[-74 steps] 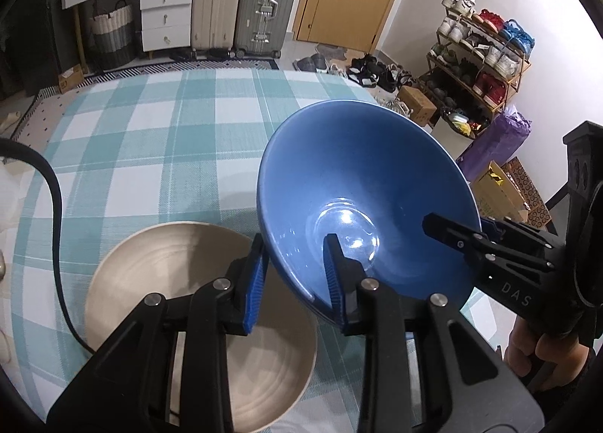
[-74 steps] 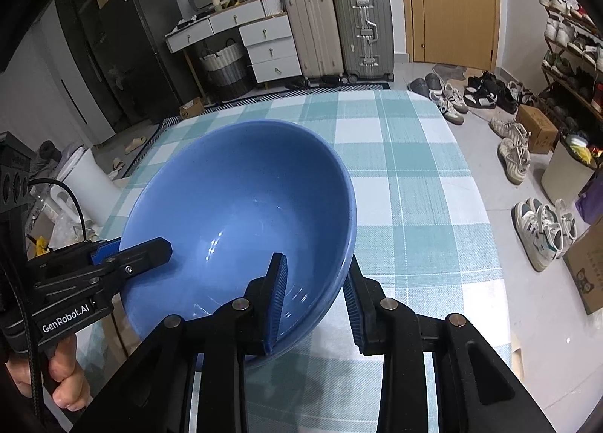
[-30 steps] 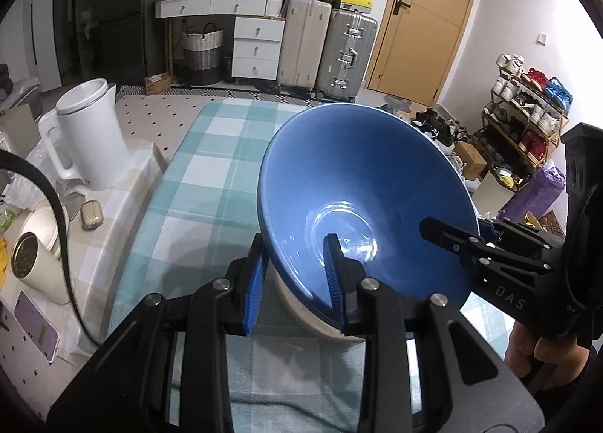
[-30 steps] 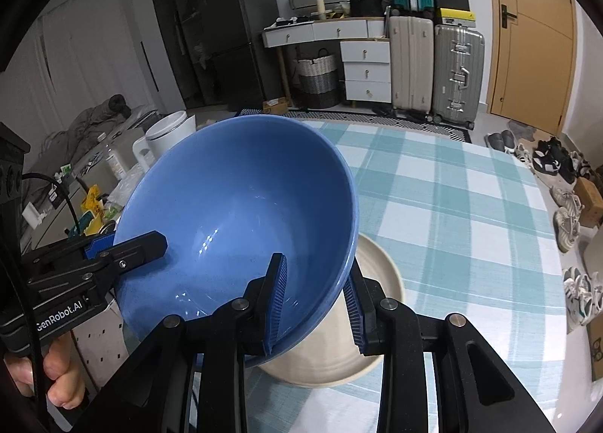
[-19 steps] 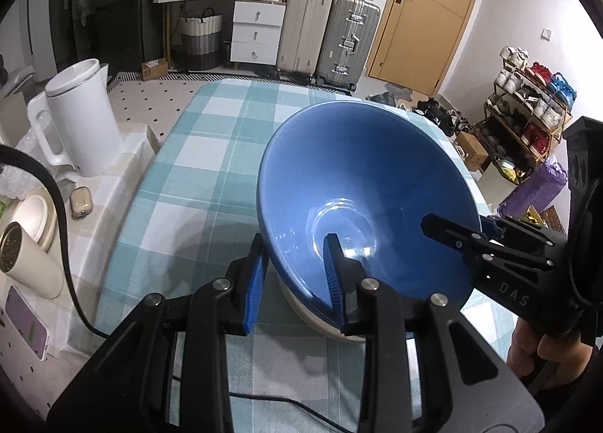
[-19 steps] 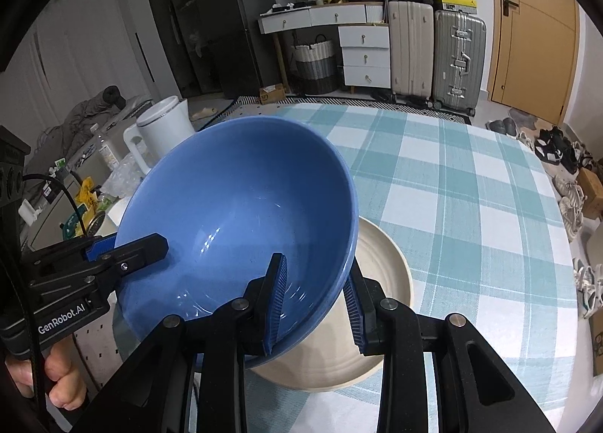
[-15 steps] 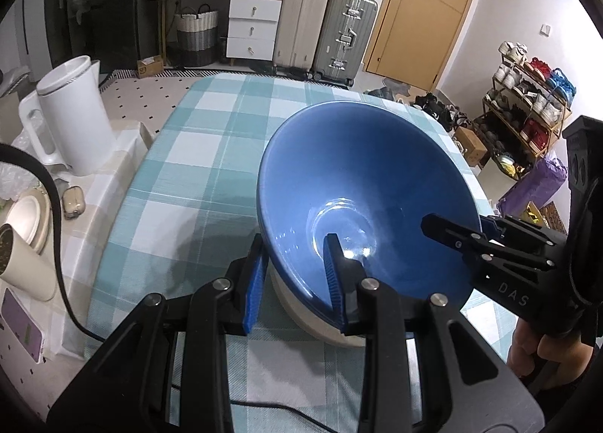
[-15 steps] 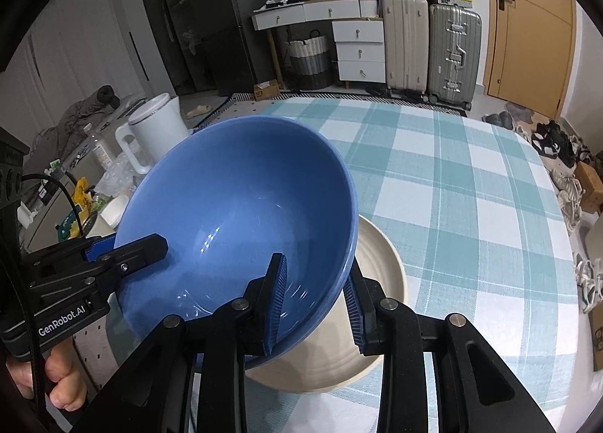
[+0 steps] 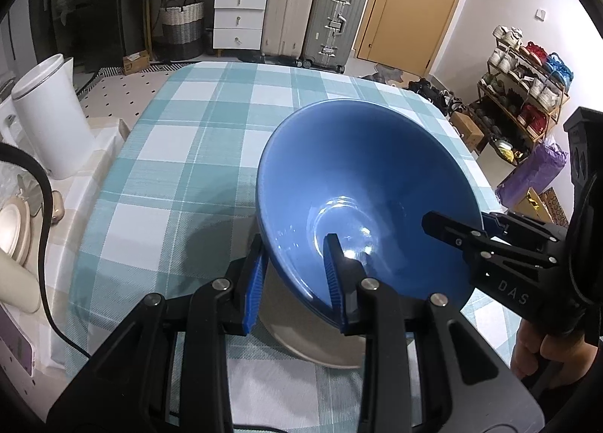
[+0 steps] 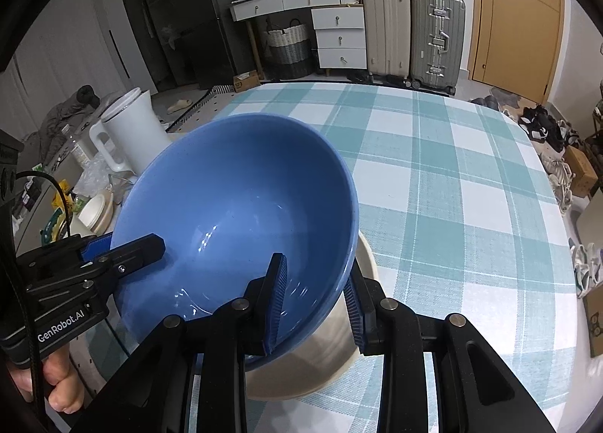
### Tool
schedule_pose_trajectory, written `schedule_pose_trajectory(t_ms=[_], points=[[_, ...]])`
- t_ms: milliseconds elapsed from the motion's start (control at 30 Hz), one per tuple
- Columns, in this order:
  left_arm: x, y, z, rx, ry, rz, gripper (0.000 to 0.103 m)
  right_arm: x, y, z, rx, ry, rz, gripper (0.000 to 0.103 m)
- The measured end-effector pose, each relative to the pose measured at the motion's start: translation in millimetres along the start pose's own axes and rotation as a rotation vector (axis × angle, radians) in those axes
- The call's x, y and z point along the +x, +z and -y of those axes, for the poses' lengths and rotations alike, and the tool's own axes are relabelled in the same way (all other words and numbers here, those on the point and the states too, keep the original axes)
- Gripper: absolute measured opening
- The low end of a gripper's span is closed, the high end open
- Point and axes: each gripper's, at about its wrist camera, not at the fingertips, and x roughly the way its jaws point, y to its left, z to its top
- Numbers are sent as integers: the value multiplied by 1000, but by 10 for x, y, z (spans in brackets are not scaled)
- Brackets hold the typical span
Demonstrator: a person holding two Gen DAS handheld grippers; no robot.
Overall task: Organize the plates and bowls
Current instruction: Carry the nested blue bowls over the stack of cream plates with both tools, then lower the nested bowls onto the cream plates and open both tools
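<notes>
A large blue bowl (image 9: 361, 176) is held between both grippers above a beige plate (image 9: 301, 335). My left gripper (image 9: 294, 274) is shut on the bowl's near rim, one pad inside and one outside. My right gripper (image 10: 314, 301) is shut on the opposite rim of the bowl (image 10: 233, 207). The beige plate (image 10: 331, 357) lies on the checked tablecloth directly under the bowl and is mostly hidden by it. Each gripper also shows in the other's view, the right one (image 9: 490, 240) and the left one (image 10: 113, 256).
The teal and white checked table (image 9: 196, 139) stretches away beyond the bowl. A white kettle (image 9: 49, 120) and small dishes stand on a side counter to the left. A black cable (image 9: 41, 214) hangs at the table's left edge.
Both grippers have carried the blue bowl over the beige plate and lowered it closer. The grip on the rim has not changed.
</notes>
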Motion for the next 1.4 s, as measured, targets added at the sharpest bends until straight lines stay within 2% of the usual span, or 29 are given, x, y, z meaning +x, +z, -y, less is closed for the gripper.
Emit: schedule_pose_trajectory(t_ms=[500,700,767,1067,1133,1200,1267,1333,1400], points=[[252,122,53,38,6,22,31,54,-32,74,-3,-18,6,32],[288,99,32,57,-11,25,34,49,-38,80,-6,-7,8,32],[275,72,38,66,-15,26,38,48,-34,84,-2,-2,7,34],[96,30,2,97,1,84,64,-94,-47,112,0,18,38,58],[25,22,-28,108,0,112,71,-146,-56,131,1,34,55,78],[-62,6,-53,124,-9,151,76,-213,-85,147,0,62,78,86],[-151,-14,-66,141,-14,188,82,-275,-115,161,-4,74,102,89],[-232,-40,-84,163,-8,230,86,-329,-149,178,-5,82,133,100],[-290,-65,-98,175,-17,259,95,-401,-201,212,-5,108,177,102]])
